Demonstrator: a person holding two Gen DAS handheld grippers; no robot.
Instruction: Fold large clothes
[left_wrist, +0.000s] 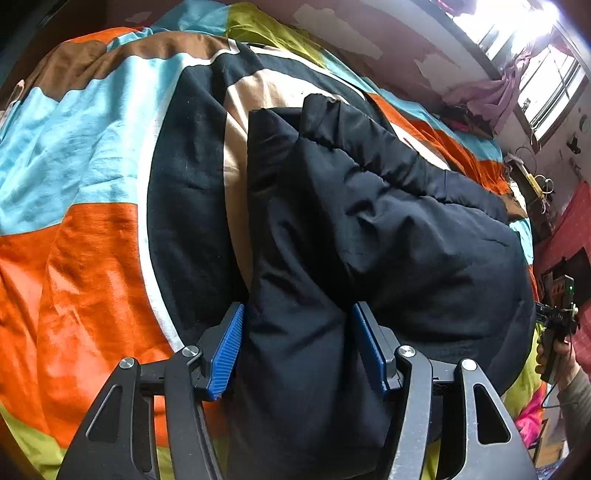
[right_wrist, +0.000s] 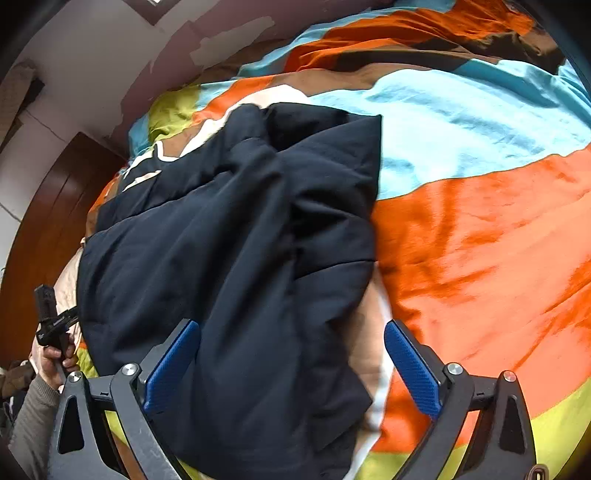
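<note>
A dark navy padded jacket (left_wrist: 388, 221) lies bunched on a colourful bed cover (left_wrist: 74, 258). My left gripper (left_wrist: 297, 325) has its blue pads on either side of a thick fold of the jacket, which fills the gap between them; the jaws stand fairly wide. In the right wrist view the jacket (right_wrist: 229, 240) lies below and ahead. My right gripper (right_wrist: 291, 343) is open wide, with the jacket's near edge under and between its fingers, touching neither pad. The other hand-held gripper (right_wrist: 51, 325) shows at the left edge.
The bed cover (right_wrist: 480, 258) has orange, light blue, brown and lime patches and is wrinkled. A wall with peeling paint (left_wrist: 406, 44) runs behind the bed. A bright window (left_wrist: 535, 55) and clutter are at the right. A wooden panel (right_wrist: 48, 221) stands at the left.
</note>
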